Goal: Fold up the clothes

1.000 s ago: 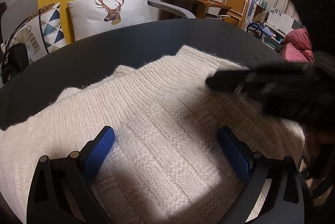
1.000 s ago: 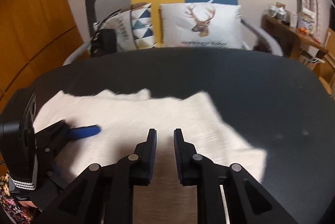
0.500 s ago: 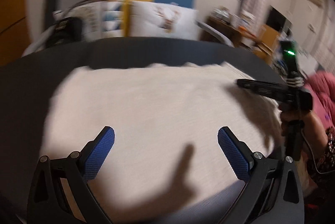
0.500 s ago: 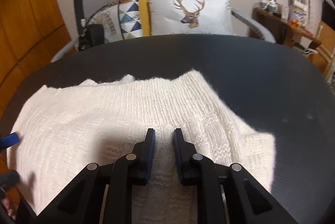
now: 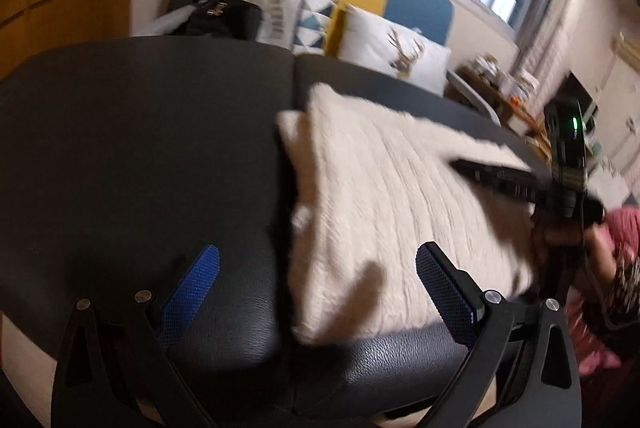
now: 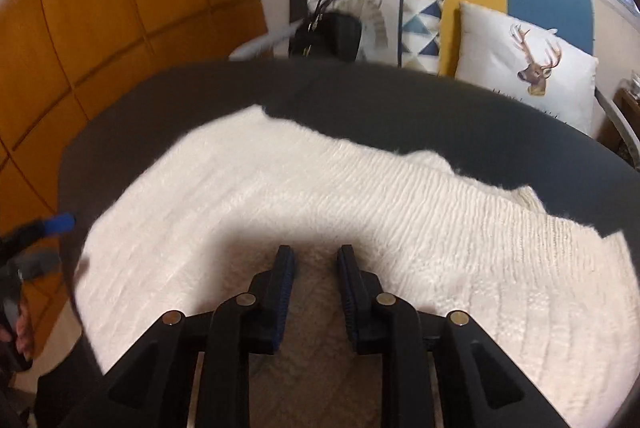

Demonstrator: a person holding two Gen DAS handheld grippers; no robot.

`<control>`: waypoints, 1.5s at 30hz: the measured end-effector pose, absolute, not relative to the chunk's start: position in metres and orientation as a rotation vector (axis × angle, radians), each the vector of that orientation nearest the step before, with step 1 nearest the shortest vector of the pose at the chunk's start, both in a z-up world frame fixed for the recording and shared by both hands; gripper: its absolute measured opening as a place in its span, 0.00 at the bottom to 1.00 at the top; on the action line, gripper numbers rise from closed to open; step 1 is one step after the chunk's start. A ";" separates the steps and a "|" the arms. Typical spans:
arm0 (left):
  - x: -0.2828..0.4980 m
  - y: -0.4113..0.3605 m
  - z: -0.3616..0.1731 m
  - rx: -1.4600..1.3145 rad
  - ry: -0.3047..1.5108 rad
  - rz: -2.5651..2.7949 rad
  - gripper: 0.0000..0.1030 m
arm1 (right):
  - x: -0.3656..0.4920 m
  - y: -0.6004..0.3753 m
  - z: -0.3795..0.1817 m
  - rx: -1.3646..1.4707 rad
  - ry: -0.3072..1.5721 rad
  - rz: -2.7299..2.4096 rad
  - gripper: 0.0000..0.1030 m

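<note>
Since your wide-spread, empty left gripper [image 5: 318, 288] swung off the white knit sweater [image 6: 320, 195], your right gripper [image 6: 314, 284], slightly parted, hovers over its folded bulk.

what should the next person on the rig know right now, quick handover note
Left gripper: open, holding nothing, over the left edge of the sweater.
Right gripper: fingers nearly together with a small gap, nothing seen between them, above the sweater's near middle.
Sweater: cream knit, lying flat on the black table, already partly folded into a wide band.
Left to do: regrip an edge and finish the folds.
</note>
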State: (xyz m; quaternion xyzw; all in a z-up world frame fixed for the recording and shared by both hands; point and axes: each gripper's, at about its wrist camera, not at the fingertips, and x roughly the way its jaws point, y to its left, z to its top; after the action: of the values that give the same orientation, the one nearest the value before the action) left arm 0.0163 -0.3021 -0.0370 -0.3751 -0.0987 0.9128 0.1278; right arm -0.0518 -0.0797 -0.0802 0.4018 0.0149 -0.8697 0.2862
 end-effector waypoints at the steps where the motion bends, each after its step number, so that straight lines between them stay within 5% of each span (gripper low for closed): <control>1: 0.017 -0.298 -0.039 -1.092 -0.270 2.644 0.79 | -0.053 -0.073 -0.081 1.075 -0.005 -2.313 0.22; 6: 0.018 -0.277 -0.047 -1.093 -0.185 2.586 0.51 | -0.060 -0.050 -0.084 1.088 -0.173 -2.275 0.21; 8: 0.018 -0.269 -0.050 -1.098 -0.157 2.562 0.28 | -0.058 -0.050 -0.081 1.090 -0.168 -2.283 0.21; 11: 0.017 -0.269 -0.052 -1.141 -0.152 2.525 0.18 | -0.056 -0.049 -0.079 1.092 -0.096 -2.317 0.21; 22: 0.045 -0.272 -0.042 -1.243 0.050 2.375 0.17 | -0.057 -0.039 -0.081 1.093 -0.082 -2.327 0.21; 28: 0.025 -0.294 -0.007 -1.058 -0.171 2.531 0.17 | -0.060 -0.037 -0.083 1.091 -0.107 -2.314 0.21; 32: -0.023 -0.267 0.001 -1.019 -0.250 2.585 0.35 | -0.059 -0.038 -0.083 1.088 -0.102 -2.317 0.21; 45: -0.091 -0.180 -0.054 -1.164 0.007 2.765 0.39 | -0.056 -0.037 -0.084 1.072 -0.099 -2.320 0.21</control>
State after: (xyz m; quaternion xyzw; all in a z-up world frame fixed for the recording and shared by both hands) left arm -0.0907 -0.1804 -0.0542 -0.3872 0.0024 0.9193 0.0707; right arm -0.0563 -0.0369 -0.0840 0.4014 -0.0371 -0.8687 0.2878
